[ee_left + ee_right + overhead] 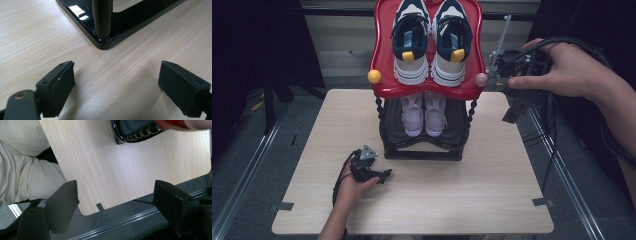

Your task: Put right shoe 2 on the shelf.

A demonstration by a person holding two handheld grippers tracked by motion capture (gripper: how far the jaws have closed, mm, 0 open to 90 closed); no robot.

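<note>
Left tool: mine, jaws apart, resting on desk near shoe rack base.
Right tool: mine, jaws apart, empty, raised beside red tray, right.

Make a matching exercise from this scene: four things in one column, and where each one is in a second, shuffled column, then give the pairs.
Things:
1. navy and white sneakers
2. pink shoes
3. left tongs
4. right tongs

Places:
A. resting on the table in front of the rack's black base
B. held in the air beside the red shelf's right edge
C. on the red top shelf
D. on the black lower shelf

Pairs: 1-C, 2-D, 3-A, 4-B
</note>
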